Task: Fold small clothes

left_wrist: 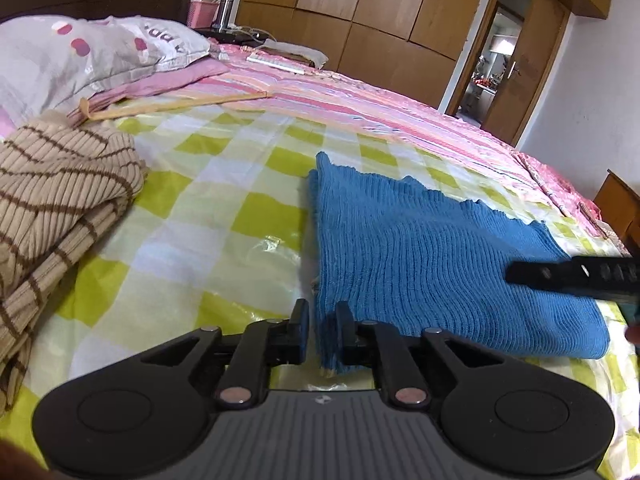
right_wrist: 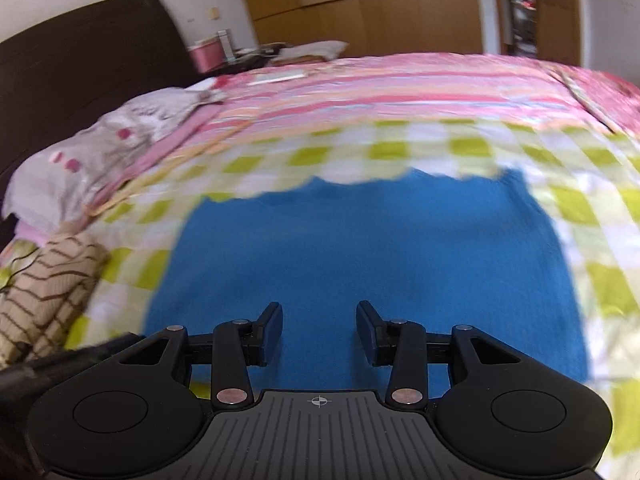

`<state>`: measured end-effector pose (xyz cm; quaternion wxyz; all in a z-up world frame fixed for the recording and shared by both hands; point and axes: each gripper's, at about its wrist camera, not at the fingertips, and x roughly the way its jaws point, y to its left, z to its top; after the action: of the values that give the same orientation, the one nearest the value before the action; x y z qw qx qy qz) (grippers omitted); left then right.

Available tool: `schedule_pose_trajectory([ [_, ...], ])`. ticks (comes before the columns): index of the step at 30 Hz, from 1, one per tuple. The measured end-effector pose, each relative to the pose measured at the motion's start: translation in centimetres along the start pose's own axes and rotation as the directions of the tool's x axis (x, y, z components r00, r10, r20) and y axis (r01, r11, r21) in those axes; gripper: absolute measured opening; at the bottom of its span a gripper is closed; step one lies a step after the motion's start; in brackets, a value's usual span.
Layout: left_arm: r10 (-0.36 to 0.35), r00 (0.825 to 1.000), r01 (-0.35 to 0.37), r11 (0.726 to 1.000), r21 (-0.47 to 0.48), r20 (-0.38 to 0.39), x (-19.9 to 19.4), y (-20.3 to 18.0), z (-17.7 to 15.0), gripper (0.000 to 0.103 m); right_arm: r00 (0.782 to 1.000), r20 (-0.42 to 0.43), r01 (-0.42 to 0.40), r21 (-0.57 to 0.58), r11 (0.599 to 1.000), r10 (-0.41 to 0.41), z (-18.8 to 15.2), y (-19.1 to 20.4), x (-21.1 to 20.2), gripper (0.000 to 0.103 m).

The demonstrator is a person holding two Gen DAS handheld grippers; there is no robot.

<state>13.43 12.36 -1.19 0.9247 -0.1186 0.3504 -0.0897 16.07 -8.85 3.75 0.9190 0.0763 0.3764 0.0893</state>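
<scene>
**Left fingers on the blue knit's near-left edge, right fingers wide above its middle**

Going left to right in the left wrist view: striped top (left_wrist: pixel 60 200) bunched at far left on the bed (left_wrist: pixel 208 216), well apart from my work piece. Then bare checked sheet. Then the blue knit (left_wrist: pixel 440 248), lying flat, already doubled by the look of the stacked layers along its left edge.

My left gripper (left_wrist: pixel 322 330) sits right at that near-left edge. Fingers are narrowed, with the edge layers running up between them. I can't tell if they pinch the cloth or just straddle it; a small gap shows on the left side. I judge it close to a grasp, not confirmed.

Further right, my right gripper (left_wrist: pixel 572 276) shows as a dark bar over the knit's right part.

Right wrist view, blurred: striped top (right_wrist: pixel 44 300) at left, blue knit (right_wrist: pixel 360 272) filling the centre, scalloped hem at the far side. Right gripper (right_wrist: pixel 319 330) has its fingers spread wide, nothing between them, over the near-middle of the knit. Touching or hovering — can't tell.

Key relation: the knit's long axis runs left-right across both grippers, far edge away from me. Left is nearer the left edge, right nearer the centre-right. My guess for the next fold: left edge carried rightward over the body, so left needs a firm pinch first.
</scene>
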Motion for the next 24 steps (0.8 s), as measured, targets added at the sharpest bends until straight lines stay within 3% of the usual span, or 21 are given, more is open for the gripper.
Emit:
schedule_pose_trajectory([
  [4,-0.033,0.999,0.032,0.999,-0.018,-0.017,0.2,0.3,-0.2,0.022,0.998,-0.036,-0.060,-0.042,0.997,0.059,2.1,3.7,2.2,0.042],
  [9,-0.051,0.998,0.050,0.998,-0.029,-0.023,0.4,0.5,-0.4,0.026,0.992,-0.098,-0.093,-0.098,0.991,0.083,4.1,7.8,5.6,0.052],
  [20,-0.059,0.998,0.058,0.998,-0.035,-0.032,1.0,0.9,-0.7,0.032,0.985,-0.173,-0.018,-0.234,0.972,-0.024,4.7,12.7,12.1,0.059],
  [24,-0.054,0.998,0.053,0.998,-0.028,-0.030,1.2,0.8,-0.9,0.033,0.980,-0.172,0.038,-0.333,0.942,-0.100,4.2,14.0,13.4,0.059],
])
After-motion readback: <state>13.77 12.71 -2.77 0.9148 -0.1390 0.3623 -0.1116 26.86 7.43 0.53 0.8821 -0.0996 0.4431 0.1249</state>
